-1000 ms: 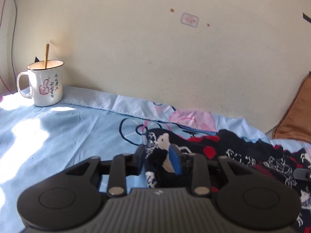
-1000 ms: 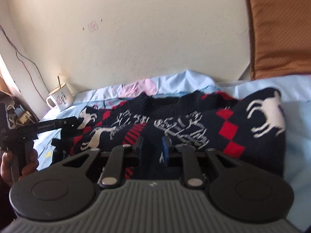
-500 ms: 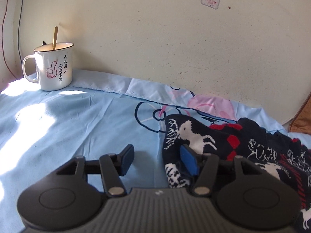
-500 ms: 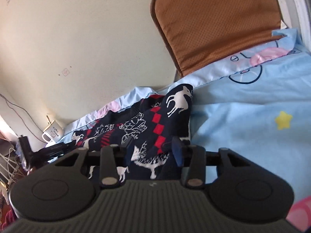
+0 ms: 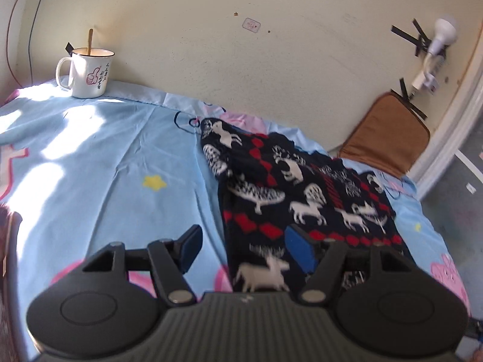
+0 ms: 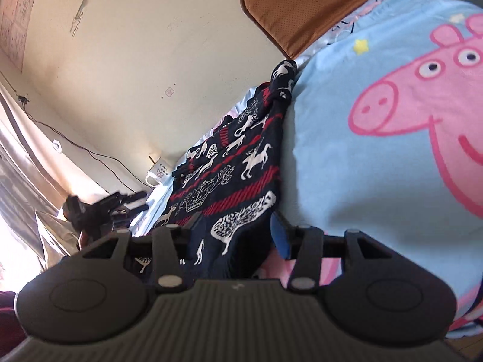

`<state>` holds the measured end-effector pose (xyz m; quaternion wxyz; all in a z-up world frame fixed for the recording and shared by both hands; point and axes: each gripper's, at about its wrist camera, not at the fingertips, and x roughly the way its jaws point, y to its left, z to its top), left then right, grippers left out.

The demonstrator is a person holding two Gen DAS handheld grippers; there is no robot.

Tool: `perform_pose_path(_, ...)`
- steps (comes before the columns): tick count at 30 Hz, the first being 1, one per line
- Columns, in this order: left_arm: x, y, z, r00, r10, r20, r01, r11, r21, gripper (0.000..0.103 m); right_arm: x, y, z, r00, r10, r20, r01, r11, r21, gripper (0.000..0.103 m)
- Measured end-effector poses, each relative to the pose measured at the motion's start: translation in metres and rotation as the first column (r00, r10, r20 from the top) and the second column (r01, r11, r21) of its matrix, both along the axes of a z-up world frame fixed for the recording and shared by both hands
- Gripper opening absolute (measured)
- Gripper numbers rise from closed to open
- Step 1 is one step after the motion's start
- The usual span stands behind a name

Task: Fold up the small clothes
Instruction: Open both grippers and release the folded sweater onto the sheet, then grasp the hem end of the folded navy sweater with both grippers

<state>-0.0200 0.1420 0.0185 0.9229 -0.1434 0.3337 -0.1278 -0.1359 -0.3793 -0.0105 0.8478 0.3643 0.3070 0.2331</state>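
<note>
While both the left gripper and right gripper stand with jaws just opened, clamping nothing, the folded sweater lies on the bed ahead, released; next comes regripping its near hem.

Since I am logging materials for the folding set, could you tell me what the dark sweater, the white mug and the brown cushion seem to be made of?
Sweater: probably knitted yarn, matte, with a woven-in white animal and red heart pattern.
Mug: looks like enamelled metal, glossy white with a thin dark rim; ceramic is possible.
Cushion: apparently a dotted mesh-like fabric, matte brown with a darker piped edge.
</note>
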Motion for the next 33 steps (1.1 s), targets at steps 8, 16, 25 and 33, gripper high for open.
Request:
perform_pose_path(8,-0.115,0.012,-0.019,0.999,-0.031,-0.035,0.031,0.999,-0.010,0.064,0.040,0.045,0.003,0.959,0.240,0.153,-0.270,0.936,0.224,0.052)
perform_pose_path(16,-0.140,0.002,-0.034,0.997,0.027,-0.079,-0.027,1.000,-0.003,0.067,0.045,0.047,0.008,0.956,0.259,0.141,-0.277,0.952,0.130,0.052)
perform_pose_path(25,-0.142,-0.014,-0.035,0.995,0.013,-0.099,-0.003,0.995,0.101,0.064,0.005,0.049,0.003,0.954,0.293,0.057,-0.284,0.950,-0.130,0.052)
perform_pose_path(33,-0.144,-0.017,-0.032,0.993,0.017,-0.116,0.003,0.984,0.175,0.031,-0.001,0.057,-0.004,0.960,0.273,0.062,-0.247,0.931,-0.270,0.013)
